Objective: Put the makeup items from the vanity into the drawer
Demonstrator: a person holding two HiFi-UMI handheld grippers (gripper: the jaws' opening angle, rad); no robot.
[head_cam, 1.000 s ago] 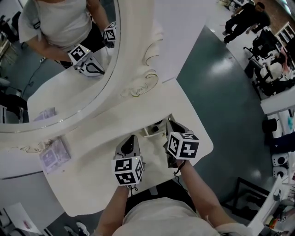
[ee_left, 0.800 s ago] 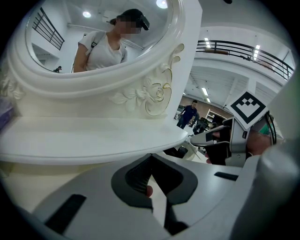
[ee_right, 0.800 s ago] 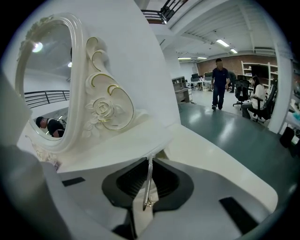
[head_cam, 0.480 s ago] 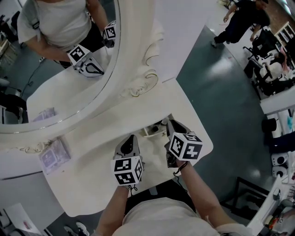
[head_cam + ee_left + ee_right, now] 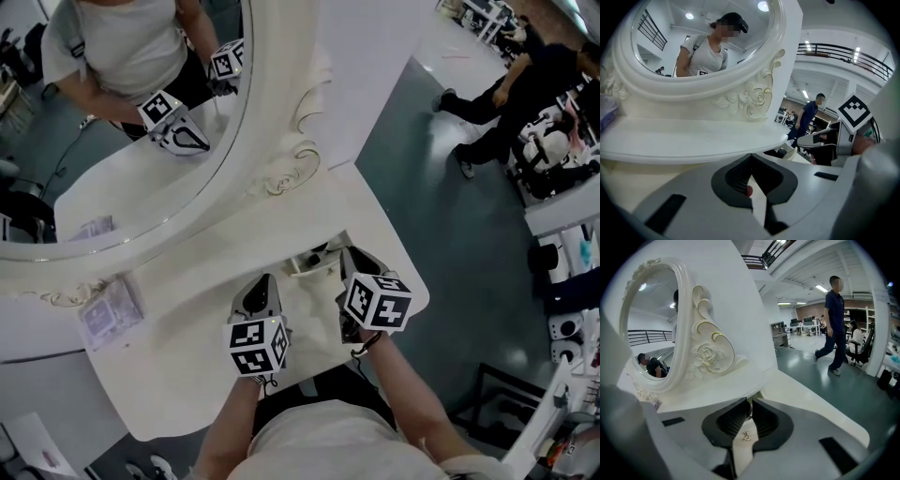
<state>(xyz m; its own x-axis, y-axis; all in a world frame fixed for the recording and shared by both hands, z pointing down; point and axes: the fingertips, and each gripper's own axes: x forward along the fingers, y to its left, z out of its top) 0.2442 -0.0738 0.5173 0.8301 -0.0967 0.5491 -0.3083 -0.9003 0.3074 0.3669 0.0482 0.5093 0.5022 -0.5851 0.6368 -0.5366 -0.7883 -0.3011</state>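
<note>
My left gripper (image 5: 261, 283) and right gripper (image 5: 349, 255) hover side by side over the white vanity top (image 5: 187, 375), at a small open drawer (image 5: 305, 267) under the mirror's shelf. Something dark lies in the drawer. In the left gripper view the left gripper (image 5: 750, 161) has its jaws closed together, with a small reddish thing (image 5: 749, 190) caught at the pads; what it is I cannot tell. The right gripper (image 5: 749, 411) is shut on a thin white piece with a small gold ornament (image 5: 746, 437). Whether that is part of the drawer or a loose item is unclear.
An oval mirror (image 5: 122, 141) with a carved white frame stands behind the drawer. A purple packet (image 5: 111, 314) lies on the vanity far to the left. A person (image 5: 506, 94) walks on the grey floor beyond the vanity's right edge, near desks and chairs.
Both grippers stay where they were. Only the person in the background has walked across the floor.
</note>
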